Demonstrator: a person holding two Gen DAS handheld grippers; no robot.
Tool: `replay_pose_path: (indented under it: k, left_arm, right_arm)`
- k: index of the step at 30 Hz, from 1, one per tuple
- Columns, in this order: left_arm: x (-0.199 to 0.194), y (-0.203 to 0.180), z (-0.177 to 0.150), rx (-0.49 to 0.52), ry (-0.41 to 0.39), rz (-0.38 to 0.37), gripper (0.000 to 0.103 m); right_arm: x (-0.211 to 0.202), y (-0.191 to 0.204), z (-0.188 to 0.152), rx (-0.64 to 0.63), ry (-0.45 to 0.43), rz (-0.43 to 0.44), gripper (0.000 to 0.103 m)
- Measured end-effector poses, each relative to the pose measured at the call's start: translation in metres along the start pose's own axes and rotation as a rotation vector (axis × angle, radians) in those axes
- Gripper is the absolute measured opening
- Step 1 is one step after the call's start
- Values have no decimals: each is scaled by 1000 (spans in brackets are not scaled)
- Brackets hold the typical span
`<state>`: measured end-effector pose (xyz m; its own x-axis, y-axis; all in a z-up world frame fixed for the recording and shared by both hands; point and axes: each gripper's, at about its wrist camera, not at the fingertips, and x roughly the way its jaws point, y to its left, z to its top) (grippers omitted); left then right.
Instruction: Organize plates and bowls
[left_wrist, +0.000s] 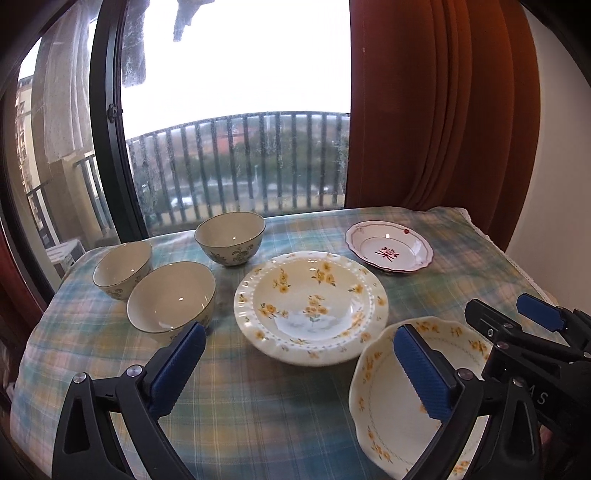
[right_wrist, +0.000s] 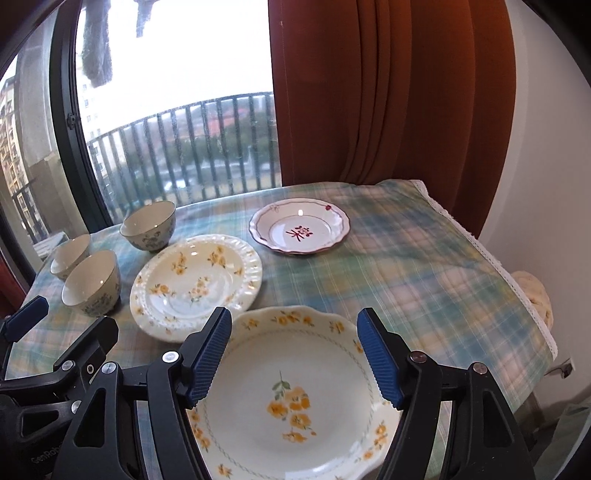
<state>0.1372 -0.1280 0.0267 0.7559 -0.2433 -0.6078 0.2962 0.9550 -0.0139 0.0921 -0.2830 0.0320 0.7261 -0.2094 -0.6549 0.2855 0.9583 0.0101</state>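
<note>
Three cream bowls stand at the table's left: one near (left_wrist: 171, 295) (right_wrist: 91, 282), one far left (left_wrist: 122, 268) (right_wrist: 70, 254), one at the back (left_wrist: 230, 236) (right_wrist: 148, 224). A ribbed yellow-flowered plate (left_wrist: 311, 306) (right_wrist: 195, 282) lies mid-table. A red-patterned plate (left_wrist: 388, 247) (right_wrist: 299, 225) lies behind it. A scalloped yellow-flowered plate (left_wrist: 391, 406) (right_wrist: 291, 398) lies at the front. My left gripper (left_wrist: 300, 365) is open and empty above the cloth. My right gripper (right_wrist: 293, 354) is open and empty over the scalloped plate; it also shows in the left wrist view (left_wrist: 509, 321).
A plaid cloth (left_wrist: 258, 413) (right_wrist: 424, 266) covers the table. A window with railing stands behind, a rust curtain (left_wrist: 436, 110) (right_wrist: 388, 92) at the back right. The table's right edge (right_wrist: 517, 288) drops off by a white wall.
</note>
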Motion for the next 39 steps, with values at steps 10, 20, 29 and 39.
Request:
replay_pose_path:
  k: [10,20,29,39]
  left_arm:
    - [48,23,13,-47,57,49,103]
    - [101,28,15,-107,168,44,101]
    - [132,27,3,-109,264,53,91]
    - [145,24,-2,-96,275,112,86]
  right_arm:
    - [50,11,27,15,43,59,78]
    - [108,21,44,-2,100,57,79]
    - [143,27,46,-10,146,99,79]
    - [176,37,36,-21,217,107,79]
